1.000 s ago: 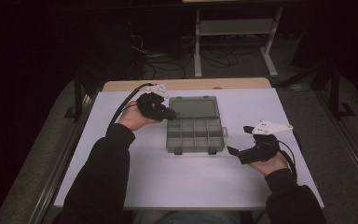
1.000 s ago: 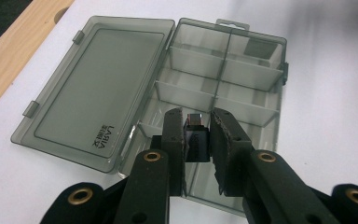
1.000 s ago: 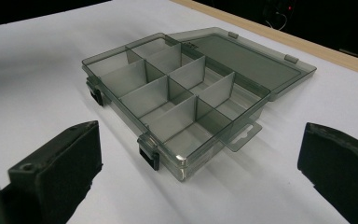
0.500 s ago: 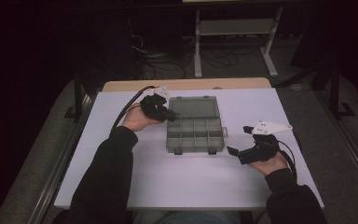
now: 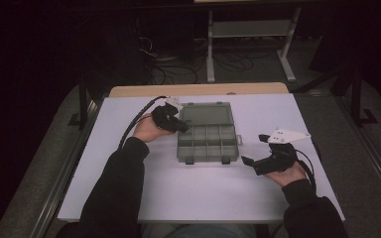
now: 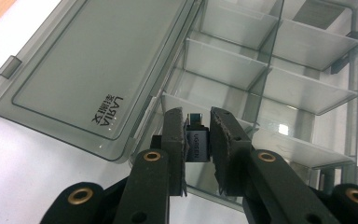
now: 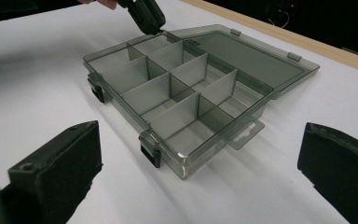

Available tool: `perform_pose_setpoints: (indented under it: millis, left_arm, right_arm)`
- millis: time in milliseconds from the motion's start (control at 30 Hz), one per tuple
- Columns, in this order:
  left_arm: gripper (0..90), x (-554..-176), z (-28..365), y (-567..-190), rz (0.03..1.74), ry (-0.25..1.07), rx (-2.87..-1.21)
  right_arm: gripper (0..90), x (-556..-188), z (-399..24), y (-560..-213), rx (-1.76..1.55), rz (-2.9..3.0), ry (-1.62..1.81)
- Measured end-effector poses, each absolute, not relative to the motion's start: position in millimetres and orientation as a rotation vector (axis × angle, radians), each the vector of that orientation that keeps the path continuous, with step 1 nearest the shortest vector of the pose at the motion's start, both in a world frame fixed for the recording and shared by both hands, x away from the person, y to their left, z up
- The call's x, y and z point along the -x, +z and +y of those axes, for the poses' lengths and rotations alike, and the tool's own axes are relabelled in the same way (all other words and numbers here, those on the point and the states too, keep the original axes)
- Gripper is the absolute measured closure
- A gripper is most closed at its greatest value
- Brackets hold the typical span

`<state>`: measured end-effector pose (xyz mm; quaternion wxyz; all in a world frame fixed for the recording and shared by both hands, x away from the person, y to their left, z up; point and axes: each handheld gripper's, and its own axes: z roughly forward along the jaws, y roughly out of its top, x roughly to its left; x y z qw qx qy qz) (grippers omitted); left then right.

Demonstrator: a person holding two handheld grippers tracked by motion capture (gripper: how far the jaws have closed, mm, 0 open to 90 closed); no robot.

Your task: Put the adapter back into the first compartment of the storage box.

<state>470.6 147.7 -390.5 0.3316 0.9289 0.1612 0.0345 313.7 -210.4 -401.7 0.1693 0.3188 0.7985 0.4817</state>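
Observation:
A grey see-through compartment box (image 5: 207, 140) lies open mid-table, its lid (image 5: 209, 114) flat on the far side. My left gripper (image 5: 182, 128) hovers over the box's far left corner compartment (image 6: 200, 161), shut on a small dark adapter (image 6: 196, 141) with a metal plug end. In the right gripper view the left gripper (image 7: 150, 22) hangs at the box's far corner (image 7: 163, 37). My right gripper (image 5: 250, 157) rests open on the table right of the box, nothing between its jaws. The compartments (image 7: 168, 95) that I can see hold nothing.
The white table top (image 5: 193, 188) has a wooden strip (image 5: 198, 89) along its far edge. Two dark latches (image 7: 150, 155) sit on the box's front wall. A metal rack (image 5: 250, 34) and cables lie on the dark floor beyond.
My left gripper has edged slightly right and nearer over the box's corner compartment with the adapter. The right gripper has stayed still.

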Motion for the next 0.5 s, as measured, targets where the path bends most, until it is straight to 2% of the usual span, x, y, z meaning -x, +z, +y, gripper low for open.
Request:
perform_pose_setpoints:
  millis: [500]
  left_arm:
    - [76.0,-476,143,-406,0.428,0.053,-2.453]
  right_arm:
    - [0.0,-313,-210,-402,-0.909,2.276,1.367]
